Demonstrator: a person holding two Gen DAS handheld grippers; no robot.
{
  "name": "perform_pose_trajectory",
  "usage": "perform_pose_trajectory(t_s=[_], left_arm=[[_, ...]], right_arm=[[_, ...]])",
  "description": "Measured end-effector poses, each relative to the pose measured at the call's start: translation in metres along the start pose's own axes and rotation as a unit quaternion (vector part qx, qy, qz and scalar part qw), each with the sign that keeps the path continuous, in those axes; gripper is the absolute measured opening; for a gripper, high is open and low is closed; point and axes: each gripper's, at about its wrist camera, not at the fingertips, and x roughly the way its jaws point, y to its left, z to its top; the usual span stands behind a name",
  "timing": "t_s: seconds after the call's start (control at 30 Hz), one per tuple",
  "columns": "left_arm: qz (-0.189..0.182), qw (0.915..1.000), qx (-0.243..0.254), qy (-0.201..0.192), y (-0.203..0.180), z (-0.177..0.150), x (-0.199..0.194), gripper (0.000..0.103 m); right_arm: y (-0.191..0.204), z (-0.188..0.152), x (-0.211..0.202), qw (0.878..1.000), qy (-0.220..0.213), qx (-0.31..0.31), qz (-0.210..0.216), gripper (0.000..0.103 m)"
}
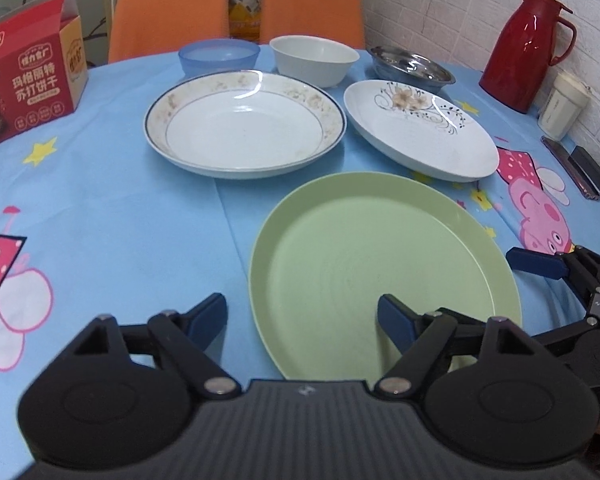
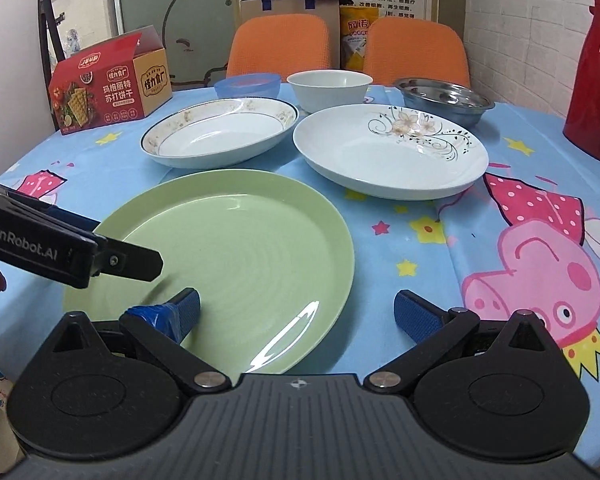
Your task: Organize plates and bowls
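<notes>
Grippers, left (image 1: pixel 300 320) and right (image 2: pixel 296 312), I held spread apart, low, straddling green plate (image 1: pixel 380 264) rim at tabletop's near edge.

Both tools hovered low near the tabletop's near edge, side by side. The left tool (image 1: pixel 300 316) stood wide open, and the right tool (image 2: pixel 298 310) likewise.

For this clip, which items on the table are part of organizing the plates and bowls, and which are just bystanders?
Belongs to the job:
- round pale green plate
- white deep plate with blue rim line
- white plate with flower print
- translucent blue plastic bowl
- plain white bowl
- shallow steel bowl

Lying about:
- red cracker box
- red thermos jug
- white lidded cup
</notes>
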Motion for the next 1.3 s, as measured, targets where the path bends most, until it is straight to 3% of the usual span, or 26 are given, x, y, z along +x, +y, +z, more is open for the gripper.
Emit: perform_pose_trajectory(t_s=[0.23, 0.3, 0.33, 0.47, 0.63, 0.77, 1.03, 1.13, 1.3], left_arm=[[0.026, 0.9995, 0.016, -0.002, -0.008, 0.002, 0.007, 0.078], [0.023, 0.9995, 0.021, -0.007, -0.008, 0.001, 0.006, 0.073], [0.018, 0.9995, 0.024, -0.012, -0.009, -0.001, 0.004, 0.065], [0.013, 0.9996, 0.012, -0.021, -0.009, -0.005, 0.0, 0.055], [0.022, 0.9995, -0.016, -0.018, -0.003, -0.005, -0.004, 0.047], [0.032, 0.9982, -0.043, -0.028, 0.016, -0.012, -0.025, 0.048], [0.105, 0.9903, -0.08, -0.044, 0.071, -0.029, -0.061, 0.048], [0.104, 0.9893, -0.095, -0.039, 0.084, -0.032, -0.058, 0.048], [0.088, 0.9911, -0.093, -0.037, 0.083, -0.029, -0.04, 0.048]], right_arm=[[0.005, 0.014, 0.014, 1.0, 0.006, -0.013, 0.014, 0.091], [0.006, 0.011, 0.014, 1.0, -0.005, -0.01, 0.015, 0.091], [0.007, 0.008, 0.012, 1.0, -0.012, -0.012, 0.016, 0.09], [0.014, 0.004, 0.008, 1.0, -0.017, -0.015, 0.011, 0.087], [0.035, 0.005, 0.007, 1.0, -0.014, -0.008, -0.001, 0.088], [0.052, 0.01, -0.003, 1.0, -0.025, -0.005, 0.005, 0.088], [0.112, 0.024, 0.007, 0.996, -0.036, -0.016, 0.078, 0.089], [0.126, 0.026, 0.015, 0.995, -0.031, -0.025, 0.09, 0.089], [0.124, 0.027, 0.024, 0.997, -0.016, -0.025, 0.072, 0.089]])
